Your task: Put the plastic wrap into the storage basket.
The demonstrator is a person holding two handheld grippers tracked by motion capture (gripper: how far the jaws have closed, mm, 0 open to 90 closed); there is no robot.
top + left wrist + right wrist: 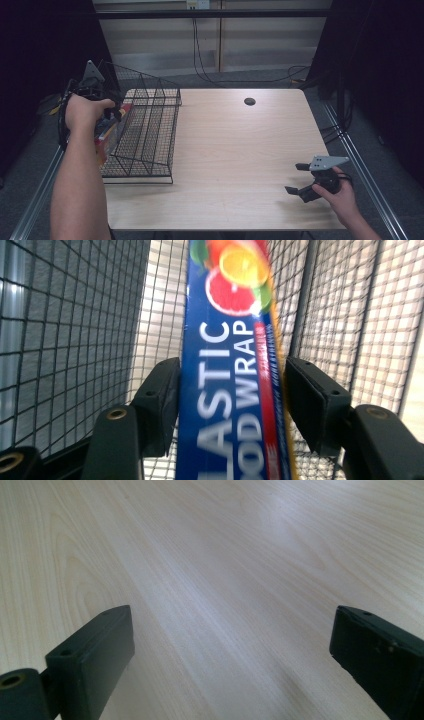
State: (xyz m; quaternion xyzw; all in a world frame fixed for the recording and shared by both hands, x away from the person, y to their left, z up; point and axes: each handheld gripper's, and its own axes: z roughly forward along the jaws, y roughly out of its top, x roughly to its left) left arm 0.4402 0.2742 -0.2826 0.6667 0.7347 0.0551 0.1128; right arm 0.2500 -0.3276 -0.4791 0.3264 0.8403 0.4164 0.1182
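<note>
A blue box of plastic food wrap [225, 355], printed with citrus slices, stands inside a black wire basket [150, 130] at the table's left side. My left gripper [230, 375] is shut on the box, one jaw against each long side, with basket mesh [75, 330] all around. From above, the left gripper [111, 114] reaches down into the basket's left part, and a strip of the box [106, 135] shows below the hand. My right gripper [295, 178] hovers low over the table's front right, jaws open and holding nothing. It points at bare wood [232, 612].
The light wooden table [240, 150] has a dark round hole [249, 101] near its far edge. Metal rails run along both sides of the table. Cables trail on the floor behind it.
</note>
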